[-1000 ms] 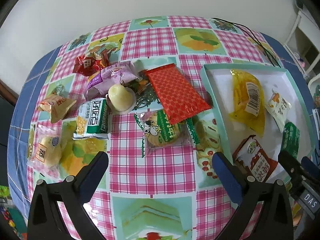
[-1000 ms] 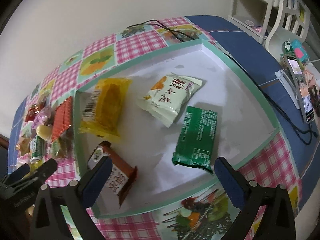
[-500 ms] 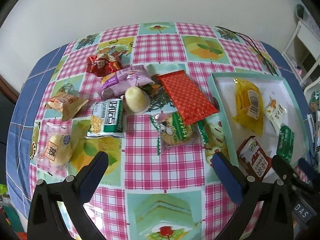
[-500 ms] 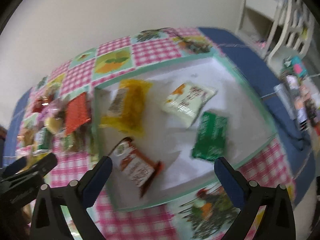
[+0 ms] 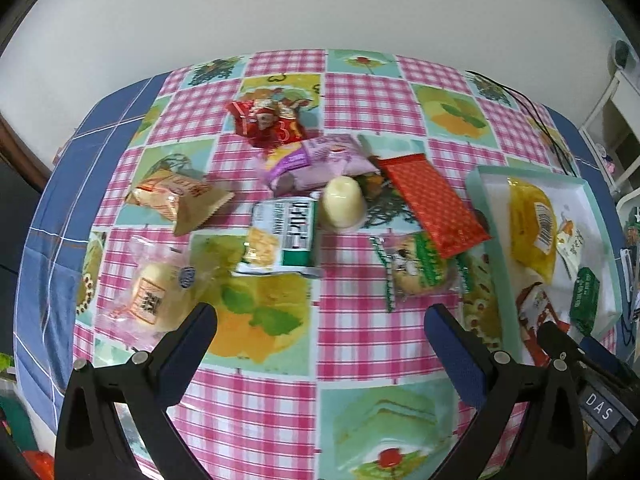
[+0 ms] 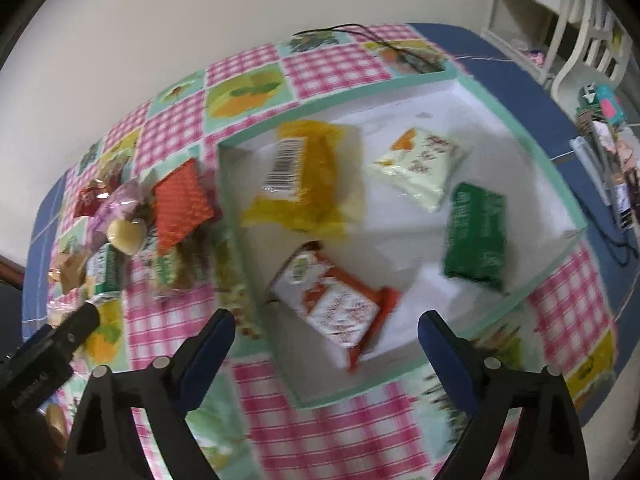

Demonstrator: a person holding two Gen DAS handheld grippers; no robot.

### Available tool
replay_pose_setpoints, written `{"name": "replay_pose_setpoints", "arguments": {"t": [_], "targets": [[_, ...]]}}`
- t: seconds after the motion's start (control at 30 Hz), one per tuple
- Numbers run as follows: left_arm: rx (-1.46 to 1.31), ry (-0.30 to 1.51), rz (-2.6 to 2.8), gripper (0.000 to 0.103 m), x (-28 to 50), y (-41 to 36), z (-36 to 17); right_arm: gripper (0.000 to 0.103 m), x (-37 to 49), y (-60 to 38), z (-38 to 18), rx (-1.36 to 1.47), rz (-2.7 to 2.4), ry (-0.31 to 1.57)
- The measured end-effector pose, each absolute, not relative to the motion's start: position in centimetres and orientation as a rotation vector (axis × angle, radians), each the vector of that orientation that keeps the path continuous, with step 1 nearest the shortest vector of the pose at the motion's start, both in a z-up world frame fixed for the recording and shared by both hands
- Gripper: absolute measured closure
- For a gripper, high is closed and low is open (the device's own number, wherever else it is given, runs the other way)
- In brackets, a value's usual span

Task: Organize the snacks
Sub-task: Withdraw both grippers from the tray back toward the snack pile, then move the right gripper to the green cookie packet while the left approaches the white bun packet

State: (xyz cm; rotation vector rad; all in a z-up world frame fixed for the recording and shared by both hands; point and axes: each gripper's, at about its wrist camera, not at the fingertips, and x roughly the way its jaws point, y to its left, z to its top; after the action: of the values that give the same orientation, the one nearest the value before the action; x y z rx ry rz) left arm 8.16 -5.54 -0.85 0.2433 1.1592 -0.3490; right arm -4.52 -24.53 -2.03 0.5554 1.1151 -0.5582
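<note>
My left tool (image 5: 320, 316) hangs spread and empty above the counter (image 5: 360, 320). The loose snacks lie beyond its fingers: a green-and-white packet (image 5: 286, 236), a pale jelly cup (image 5: 343, 204) and a red wrapper (image 5: 434, 204). My right tool (image 6: 326, 326) is closing, nothing between its fingers. The brown-and-white packet (image 6: 336, 304) lies just beyond it, inside the tray (image 6: 532, 284).

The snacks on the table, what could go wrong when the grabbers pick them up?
The pudding cup is round and smooth, so it might slip or roll away. The red wafer pack lies partly over the cookie bag, so lifting one could drag the other. The tray already holds four packets, so a careless drop may land on top of them.
</note>
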Motion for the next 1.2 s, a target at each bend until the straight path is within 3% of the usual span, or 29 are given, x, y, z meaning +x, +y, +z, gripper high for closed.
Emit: {"name": "replay_pose_setpoints", "arguments": {"t": [0.7, 1.2], "targets": [[0.101, 1.213, -0.159, 0.0, 14.8, 6.6, -2.4, 0.009, 3.4, -14.8, -3.4, 0.458, -0.371, 1.135], [0.078, 1.286, -0.169, 0.0, 17.0, 8.0, -5.5, 0.013, 7.5, -16.5, -4.7, 0.379, -0.392, 1.168]]}}
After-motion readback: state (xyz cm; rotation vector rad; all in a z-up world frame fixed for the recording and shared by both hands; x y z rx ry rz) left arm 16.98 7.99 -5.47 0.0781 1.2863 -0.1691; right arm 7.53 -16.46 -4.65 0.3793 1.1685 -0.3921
